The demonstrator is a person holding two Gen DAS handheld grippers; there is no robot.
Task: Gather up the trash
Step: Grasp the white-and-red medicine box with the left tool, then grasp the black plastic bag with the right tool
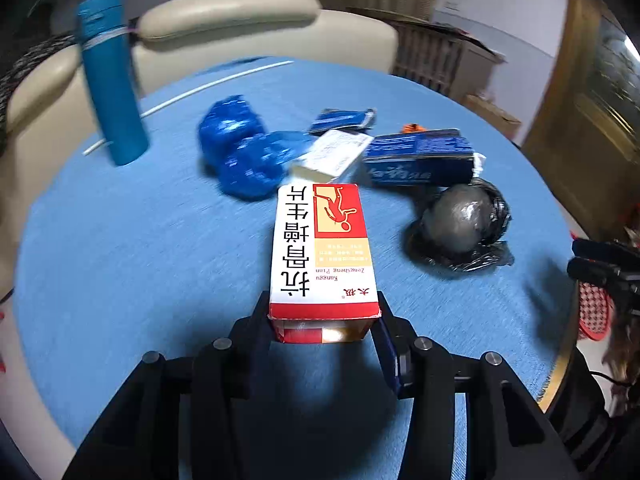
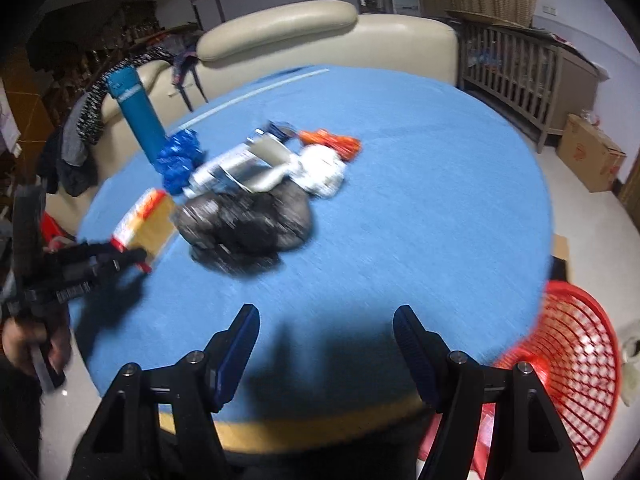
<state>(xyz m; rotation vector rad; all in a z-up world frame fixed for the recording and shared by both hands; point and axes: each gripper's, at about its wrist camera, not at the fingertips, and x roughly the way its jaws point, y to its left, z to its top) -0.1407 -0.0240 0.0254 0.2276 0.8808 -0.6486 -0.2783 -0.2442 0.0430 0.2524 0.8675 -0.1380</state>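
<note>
Under my fingers is a round table covered in blue cloth (image 2: 420, 184), its wooden edge showing at the near rim. A tall teal cylindrical bottle (image 1: 110, 80) stands upright on it toward the far left. A thin white strip (image 1: 192, 92) lies across the far side. Near the middle sits a heap: crumpled blue plastic bags (image 1: 244, 152), a dark blue cardboard box (image 1: 420, 158) lying flat, a small white carton (image 1: 332, 156) just beside it, a scrap of orange wrapper (image 2: 332, 142), and a crumpled black plastic bag (image 1: 464, 226) bulging round, nearest me.
</note>
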